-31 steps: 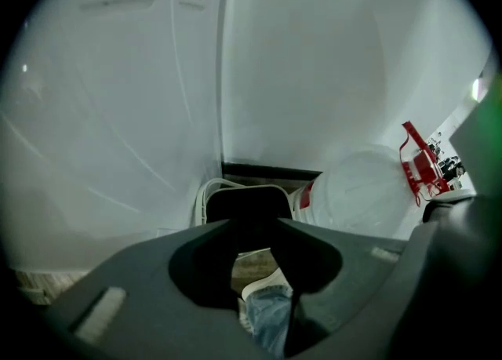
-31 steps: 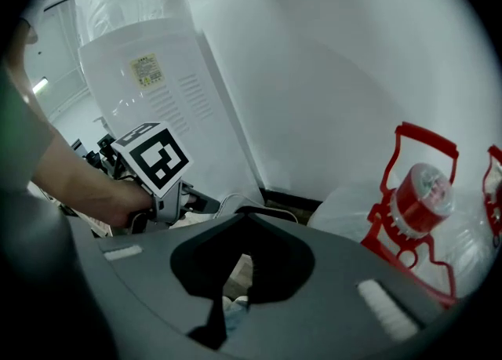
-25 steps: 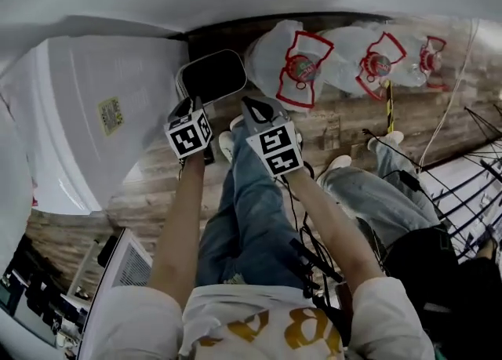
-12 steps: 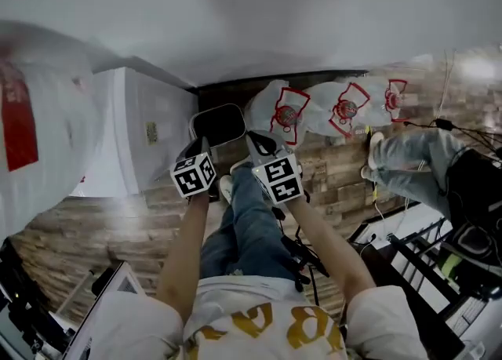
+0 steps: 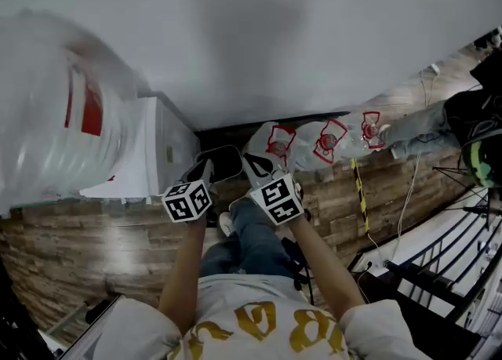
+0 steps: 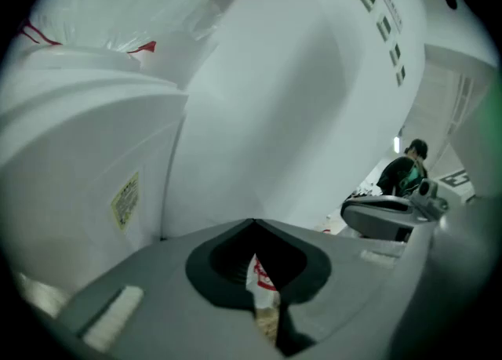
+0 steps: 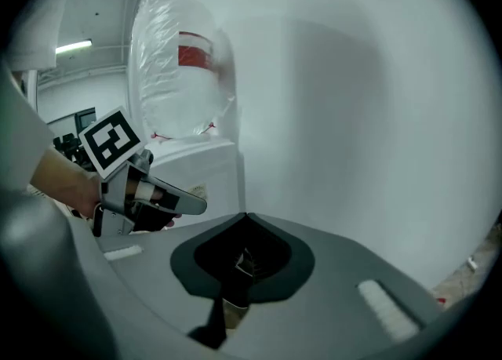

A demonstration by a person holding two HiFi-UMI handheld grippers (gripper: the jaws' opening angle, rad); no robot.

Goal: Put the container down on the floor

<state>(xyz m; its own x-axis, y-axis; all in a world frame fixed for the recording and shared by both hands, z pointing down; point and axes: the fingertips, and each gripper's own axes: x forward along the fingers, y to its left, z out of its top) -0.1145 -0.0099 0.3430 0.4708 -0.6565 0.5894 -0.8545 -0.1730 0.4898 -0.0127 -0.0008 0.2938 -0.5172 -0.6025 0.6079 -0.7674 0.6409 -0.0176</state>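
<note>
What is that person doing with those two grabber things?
A person stands facing a white wall, holding a gripper in each hand. The left gripper and the right gripper both have their jaws closed, with nothing in them. The dark container appears to sit on the wooden floor below them, at the foot of the wall beside a white cabinet. So it looks set down. White printed bags lie along the wall nearby.

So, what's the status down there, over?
Left hand-held gripper shut, empty; right hand-held gripper shut, empty. Black container on floor by white appliance, unheld. White bags beside it along wall.
</note>
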